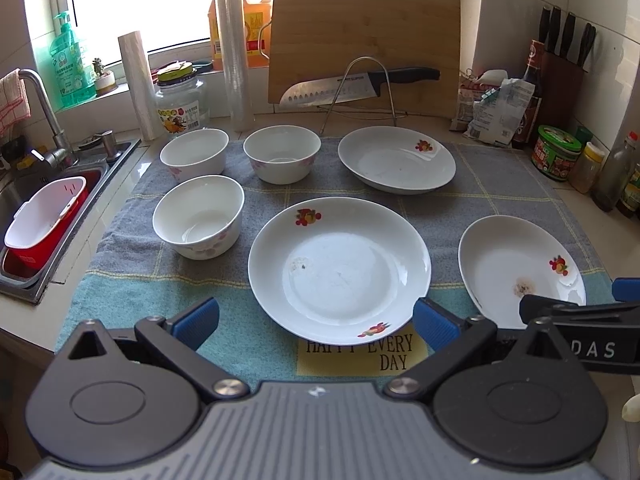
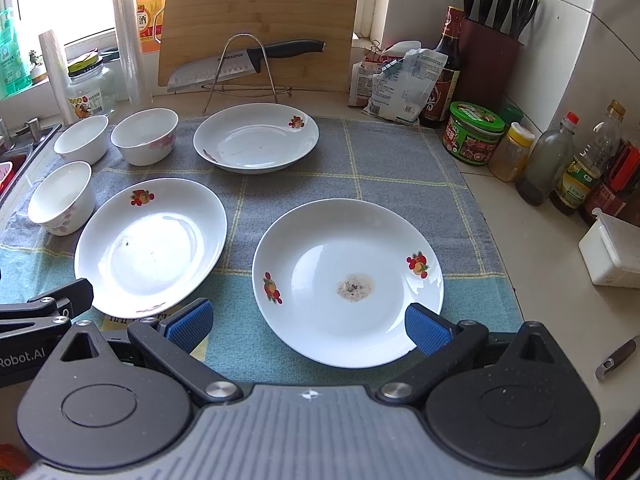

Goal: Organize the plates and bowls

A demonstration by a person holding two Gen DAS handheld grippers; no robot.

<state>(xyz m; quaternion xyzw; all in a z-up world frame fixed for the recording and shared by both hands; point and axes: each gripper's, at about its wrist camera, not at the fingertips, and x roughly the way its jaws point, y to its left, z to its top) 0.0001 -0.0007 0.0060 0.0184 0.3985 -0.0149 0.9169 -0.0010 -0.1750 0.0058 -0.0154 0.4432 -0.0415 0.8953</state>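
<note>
Three white plates with fruit prints and three white bowls lie on a grey and teal cloth (image 1: 500, 204). My left gripper (image 1: 316, 322) is open at the near rim of the middle plate (image 1: 340, 268), empty. My right gripper (image 2: 308, 328) is open at the near rim of the right plate (image 2: 348, 280), empty. The far plate (image 1: 396, 158) lies behind. The near bowl (image 1: 199, 216) is left of the middle plate. Two more bowls, one on the left (image 1: 195, 154) and one beside it (image 1: 282, 158), stand at the back left.
A sink (image 1: 44, 208) with a red and white basket lies left. A cutting board (image 1: 364, 44), a knife on a wire rack (image 1: 360, 84), jars and rolls line the back. Bottles (image 2: 580, 168), a knife block (image 2: 488, 56) and a white box (image 2: 612, 252) stand right.
</note>
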